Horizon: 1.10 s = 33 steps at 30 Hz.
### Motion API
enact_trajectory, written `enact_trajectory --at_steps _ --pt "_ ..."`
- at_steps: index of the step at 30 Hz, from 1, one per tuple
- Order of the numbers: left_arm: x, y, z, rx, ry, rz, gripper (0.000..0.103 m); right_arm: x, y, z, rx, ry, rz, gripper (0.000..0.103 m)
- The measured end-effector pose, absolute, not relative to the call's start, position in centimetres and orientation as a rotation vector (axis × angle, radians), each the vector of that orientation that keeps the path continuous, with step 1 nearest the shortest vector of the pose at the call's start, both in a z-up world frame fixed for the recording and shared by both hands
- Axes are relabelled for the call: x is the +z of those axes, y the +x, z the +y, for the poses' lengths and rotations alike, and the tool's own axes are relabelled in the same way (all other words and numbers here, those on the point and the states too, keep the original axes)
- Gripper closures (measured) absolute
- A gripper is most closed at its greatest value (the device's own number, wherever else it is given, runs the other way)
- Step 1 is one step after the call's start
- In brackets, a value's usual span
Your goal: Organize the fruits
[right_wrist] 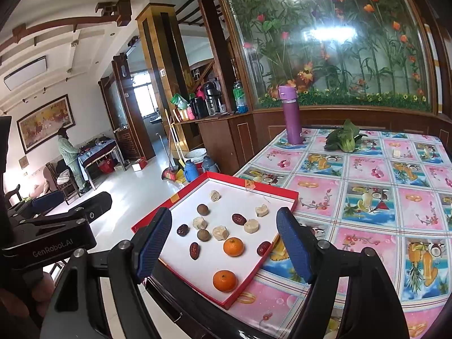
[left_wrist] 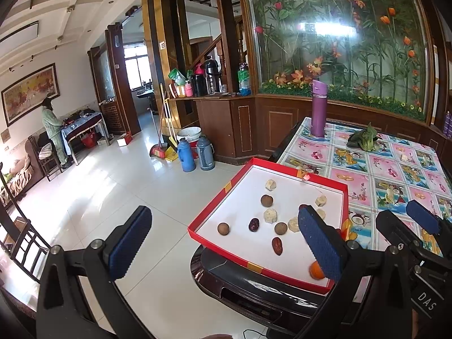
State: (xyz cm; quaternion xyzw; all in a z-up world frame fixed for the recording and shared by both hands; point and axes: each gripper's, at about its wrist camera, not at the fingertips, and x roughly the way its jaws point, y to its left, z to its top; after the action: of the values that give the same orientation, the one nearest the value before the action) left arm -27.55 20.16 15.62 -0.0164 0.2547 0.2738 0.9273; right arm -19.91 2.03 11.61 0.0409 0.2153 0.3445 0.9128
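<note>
At the far left of the room, a person in pale green clothes (left_wrist: 53, 130) stands at a cloth-covered side table, well apart from the work. Nearer, on the white tiled floor, two blue thermos jugs (left_wrist: 195, 152) stand just beside the dark wooden cabinet. The left gripper (left_wrist: 226, 240) hangs with its blue-padded fingers spread wide and nothing between them, its left finger over the floor and its right finger over the near right part of the shallow red cardboard tray with a white floor (right_wrist: 195, 281). That tray sits at the corner of the table covered in a pink and blue fruit-print cloth (right_wrist: 367, 197), partly overhanging the dark table edge. Inside it lie the fruits, scattered and mostly apart: round brown longans (right_wrist: 202, 209), dark red wrinkled dates (right_wrist: 194, 251), pale lumpy peeled pieces (right_wrist: 220, 232), and two small orange tangerines (right_wrist: 233, 246), one near the middle and one at the near corner. The right gripper (right_wrist: 224, 250) hovers above the tray, likewise released and empty, its fingers framing the fruits. Farther right on the cloth, a tall purple flask (right_wrist: 292, 115) stands upright, and beside it lies a green leafy bok choy (right_wrist: 343, 138).
</note>
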Motion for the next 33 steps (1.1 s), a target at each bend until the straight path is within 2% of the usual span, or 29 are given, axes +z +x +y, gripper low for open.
enact_trajectory --at_steps 33 --pt "15.4 -26.3 20.2 0.568 -0.032 0.532 0.0 11.2 -18.8 2.5 0.738 0.086 0.473 0.027"
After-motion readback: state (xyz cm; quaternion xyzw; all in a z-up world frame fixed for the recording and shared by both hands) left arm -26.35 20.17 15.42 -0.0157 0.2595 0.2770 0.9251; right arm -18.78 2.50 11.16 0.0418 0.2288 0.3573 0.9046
